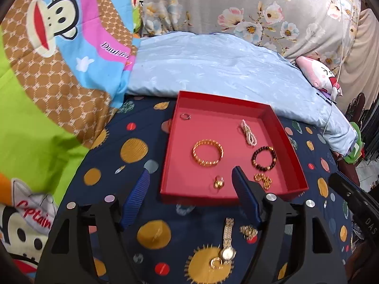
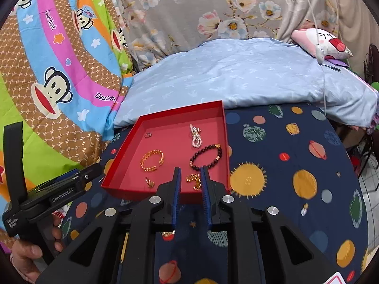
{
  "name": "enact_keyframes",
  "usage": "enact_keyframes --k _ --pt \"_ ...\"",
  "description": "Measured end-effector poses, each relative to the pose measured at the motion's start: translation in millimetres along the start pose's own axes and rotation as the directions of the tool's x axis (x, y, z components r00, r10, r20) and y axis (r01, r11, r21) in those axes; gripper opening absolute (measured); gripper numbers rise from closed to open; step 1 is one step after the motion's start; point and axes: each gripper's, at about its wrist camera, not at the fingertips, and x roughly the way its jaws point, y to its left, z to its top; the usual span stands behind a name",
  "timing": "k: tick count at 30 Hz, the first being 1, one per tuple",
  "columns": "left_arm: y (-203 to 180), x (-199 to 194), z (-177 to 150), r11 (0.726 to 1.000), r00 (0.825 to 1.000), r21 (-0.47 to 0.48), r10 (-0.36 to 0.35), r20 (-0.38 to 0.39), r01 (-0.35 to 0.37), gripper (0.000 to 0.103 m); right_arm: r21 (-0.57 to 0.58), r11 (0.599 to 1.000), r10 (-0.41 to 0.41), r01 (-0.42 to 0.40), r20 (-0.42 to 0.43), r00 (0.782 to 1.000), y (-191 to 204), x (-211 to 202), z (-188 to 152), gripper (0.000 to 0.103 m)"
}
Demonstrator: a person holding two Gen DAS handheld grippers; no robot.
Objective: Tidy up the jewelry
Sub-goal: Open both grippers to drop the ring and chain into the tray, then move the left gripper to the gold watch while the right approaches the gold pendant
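Note:
A red tray point(image 1: 293, 146) point(image 2: 165, 114) lies on the navy planet-print cloth. In it are a gold bangle point(image 1: 207, 153) point(image 2: 152, 160), a dark bead bracelet point(image 1: 263, 158) point(image 2: 206, 157), a pearl strand point(image 1: 248, 132) point(image 2: 195, 136), a small silver ring point(image 1: 185, 116), a gold ring point(image 1: 218, 182) and a gold chain point(image 1: 263, 179) point(image 2: 194, 179). On the cloth in front of the tray lie a gold watch point(image 1: 227, 243) and a small gold chain piece point(image 1: 248, 231). My left gripper point(image 1: 191, 177) is open and empty over the tray's near edge. My right gripper point(image 2: 190, 172) is open, narrower, empty, above the gold chain.
A light blue pillow point(image 1: 213, 66) lies behind the tray. A monkey-print blanket point(image 1: 47, 71) is piled at the left. A floral cover point(image 2: 213, 11) rises at the back. The cloth's right edge drops to the floor point(image 2: 369, 189).

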Motion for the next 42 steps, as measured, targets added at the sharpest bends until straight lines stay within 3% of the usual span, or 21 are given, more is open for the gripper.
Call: enact_keyframes --k 10,16,20,30,35,42 --pt "-6 -13 -45 0.999 0.997 0.011 -0.037 -0.073 0.038 0.077 0.039 0.999 -0.017 0.019 -0.038 0.999 -17 -34 -41 0.018" --pt "-29 -3 -80 0.995 0.989 0.078 -0.044 -0.139 0.056 0.077 0.044 0.999 -0.014 0.018 -0.084 0.996 -16 -35 -65 0.018" --pt "-46 10 -98 0.987 0.988 0.156 -0.004 -0.157 0.029 0.076 0.053 0.998 -0.008 0.013 -0.106 0.994 -16 -33 -76 0.018" --pt "-50 32 -109 0.987 0.98 0.158 -0.004 -0.199 0.037 0.046 0.056 0.998 0.003 0.006 -0.145 0.989 -13 -21 -88 0.018" --pt "-51 33 -105 0.986 0.978 0.151 -0.034 -0.205 0.066 0.023 0.056 0.998 0.006 0.002 -0.154 0.988 -11 -17 -90 0.018" --pt "-49 25 -102 0.988 0.98 0.134 -0.055 -0.189 0.081 0.023 0.044 0.999 0.014 -0.006 -0.166 0.986 -5 -10 -92 0.018"
